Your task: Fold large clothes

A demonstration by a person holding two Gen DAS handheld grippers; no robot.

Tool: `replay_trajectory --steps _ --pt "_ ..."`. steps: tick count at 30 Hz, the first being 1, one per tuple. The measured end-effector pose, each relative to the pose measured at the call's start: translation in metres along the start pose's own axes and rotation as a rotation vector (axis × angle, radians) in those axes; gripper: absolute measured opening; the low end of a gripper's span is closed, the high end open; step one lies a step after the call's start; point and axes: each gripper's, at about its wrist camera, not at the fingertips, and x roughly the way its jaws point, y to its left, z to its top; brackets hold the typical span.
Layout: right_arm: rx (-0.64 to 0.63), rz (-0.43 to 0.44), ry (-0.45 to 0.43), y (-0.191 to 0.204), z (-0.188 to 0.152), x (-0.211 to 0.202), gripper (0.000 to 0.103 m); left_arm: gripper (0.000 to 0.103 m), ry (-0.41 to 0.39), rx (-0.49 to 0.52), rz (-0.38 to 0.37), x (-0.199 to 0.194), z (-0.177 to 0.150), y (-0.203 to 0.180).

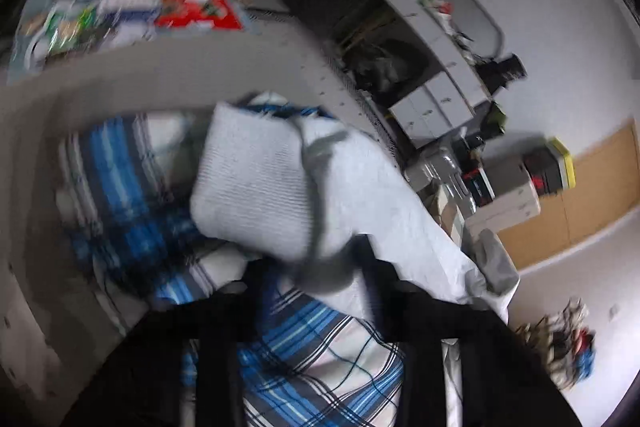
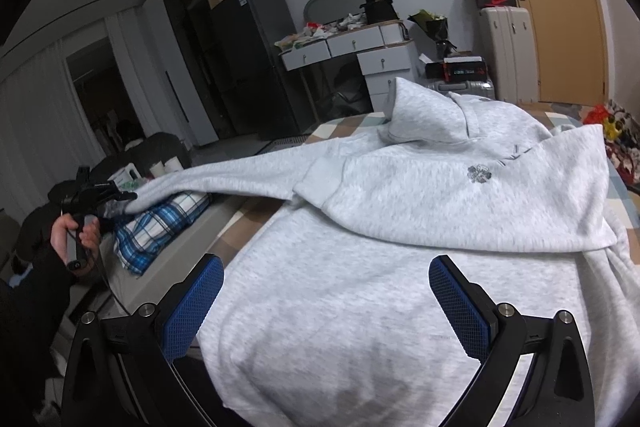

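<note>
A light grey hoodie (image 2: 400,227) lies spread on the bed, its hood folded over the chest. One long sleeve (image 2: 240,171) is pulled out taut to the left, off the bed's side. My left gripper (image 2: 124,197), held by a person's hand (image 2: 68,231), is shut on the sleeve's end. The blurred left wrist view shows the ribbed cuff (image 1: 256,179) between that gripper's (image 1: 312,267) black fingers. My right gripper (image 2: 326,291) hovers over the hoodie's lower body. It is open, and its blue pads (image 2: 196,307) are wide apart with nothing gripped.
A blue plaid cloth (image 2: 160,227) lies beside the bed under the stretched sleeve. The bed's checked cover (image 2: 344,127) shows past the hoodie. Behind stand a dark fridge (image 2: 248,67), a white drawer desk (image 2: 352,47), a suitcase (image 2: 508,43) and a wooden door (image 2: 560,27).
</note>
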Motion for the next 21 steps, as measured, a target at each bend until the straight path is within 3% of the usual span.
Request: replay_trajectory --steps 4,7,9,13,15,18,20,21 --pt "0.007 0.003 0.001 -0.001 0.000 0.001 0.103 0.015 -0.063 0.071 -0.118 -0.019 0.001 -0.013" --pt "0.022 0.002 0.015 -0.004 0.000 0.004 0.103 0.017 -0.097 0.071 -0.138 -0.024 0.002 -0.010" --pt "0.032 -0.001 0.025 -0.006 0.000 0.006 0.103 0.026 -0.084 0.019 -0.136 -0.018 0.004 -0.002" --pt "0.051 -0.001 0.027 -0.009 0.000 0.005 0.103 0.030 -0.033 -0.059 -0.114 -0.001 0.003 0.008" --pt "0.055 -0.005 0.022 -0.010 0.000 0.004 0.103 0.041 -0.019 -0.065 -0.127 0.005 0.001 0.004" --pt "0.064 -0.006 0.023 -0.012 0.000 0.004 0.103 0.041 -0.066 -0.019 -0.105 0.003 0.000 -0.007" --pt "0.073 -0.005 0.032 -0.013 0.000 0.005 0.103 0.035 -0.082 0.009 -0.090 0.000 0.002 -0.012" --pt "0.075 -0.006 0.034 -0.014 0.000 0.005 0.103 0.016 -0.089 0.013 -0.088 -0.003 0.004 -0.014"
